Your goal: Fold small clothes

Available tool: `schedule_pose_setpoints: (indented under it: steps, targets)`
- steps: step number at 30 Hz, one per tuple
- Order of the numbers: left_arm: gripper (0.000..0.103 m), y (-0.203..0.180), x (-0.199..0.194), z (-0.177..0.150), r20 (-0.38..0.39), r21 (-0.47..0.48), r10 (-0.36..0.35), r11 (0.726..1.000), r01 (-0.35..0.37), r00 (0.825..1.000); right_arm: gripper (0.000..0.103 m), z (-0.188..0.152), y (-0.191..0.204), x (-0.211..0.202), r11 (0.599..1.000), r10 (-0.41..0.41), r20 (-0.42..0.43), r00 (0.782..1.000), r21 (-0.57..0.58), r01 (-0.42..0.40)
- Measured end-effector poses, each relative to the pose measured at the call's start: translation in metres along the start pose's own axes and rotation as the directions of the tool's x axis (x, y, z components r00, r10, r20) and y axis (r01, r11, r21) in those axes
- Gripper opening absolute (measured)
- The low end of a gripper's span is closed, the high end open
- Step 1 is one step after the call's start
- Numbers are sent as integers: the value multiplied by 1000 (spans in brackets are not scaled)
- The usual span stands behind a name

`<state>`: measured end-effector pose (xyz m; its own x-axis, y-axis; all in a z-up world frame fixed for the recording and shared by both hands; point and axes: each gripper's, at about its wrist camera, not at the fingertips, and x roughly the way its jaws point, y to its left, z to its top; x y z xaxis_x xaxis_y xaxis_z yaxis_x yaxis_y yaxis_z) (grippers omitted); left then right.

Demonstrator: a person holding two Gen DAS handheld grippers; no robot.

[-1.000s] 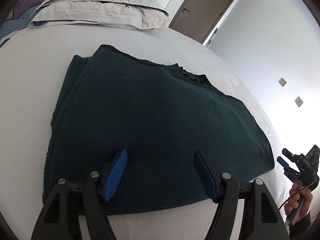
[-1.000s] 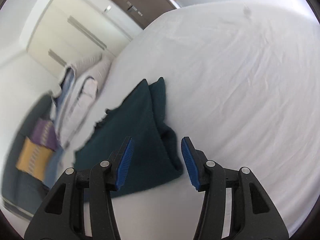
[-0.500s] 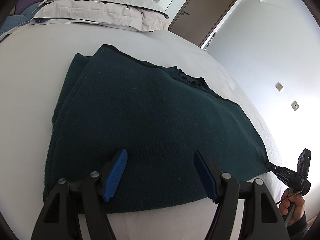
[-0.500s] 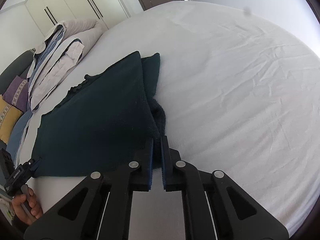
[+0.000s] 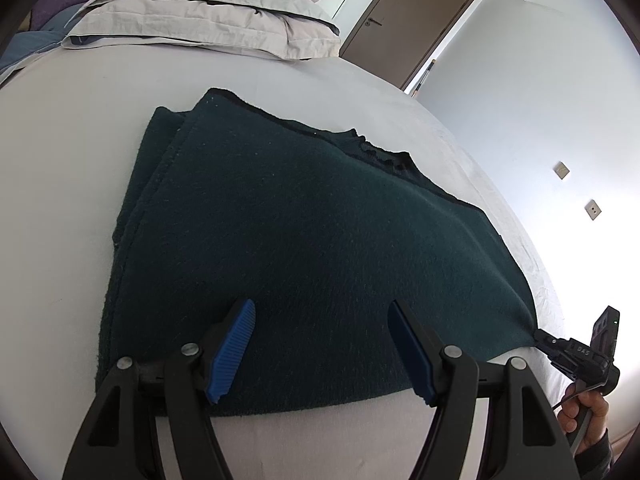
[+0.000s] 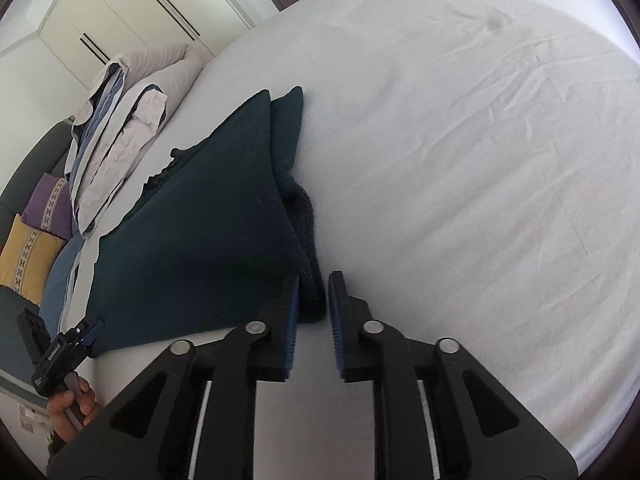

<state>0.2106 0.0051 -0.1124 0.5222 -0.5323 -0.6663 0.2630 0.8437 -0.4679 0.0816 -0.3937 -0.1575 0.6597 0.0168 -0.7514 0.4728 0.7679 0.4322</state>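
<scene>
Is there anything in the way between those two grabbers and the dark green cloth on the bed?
Nothing visible. The left gripper hangs open right over the green garment, and the right gripper, jaws opening, already has the garment's corner between them.

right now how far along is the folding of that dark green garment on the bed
Partly done. The dark green knitted garment already lies doubled on the white bed sheet, layered edges showing. In hand: the right gripper is at its near corner, jaws opening, a bit of fabric between them; the left gripper hovers open over the near edge. Left: at least one more fold, probably.
</scene>
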Motion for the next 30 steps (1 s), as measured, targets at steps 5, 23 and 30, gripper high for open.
schedule_pose_setpoints:
  steps: [5, 23, 30]
  targets:
    - [72, -3, -7, 1, -2, -19, 4, 1000, -4, 1000, 45, 11, 22, -37, 997, 69, 137, 988, 7, -70]
    - [72, -8, -2, 7, -13, -23, -7, 1000, 7, 1000, 41, 40, -3, 48, 914, 334, 109, 936, 206, -350]
    - [75, -28, 1, 16, 5, -13, -48, 999, 48, 999, 57, 69, -39, 23, 916, 271, 151, 951, 264, -302]
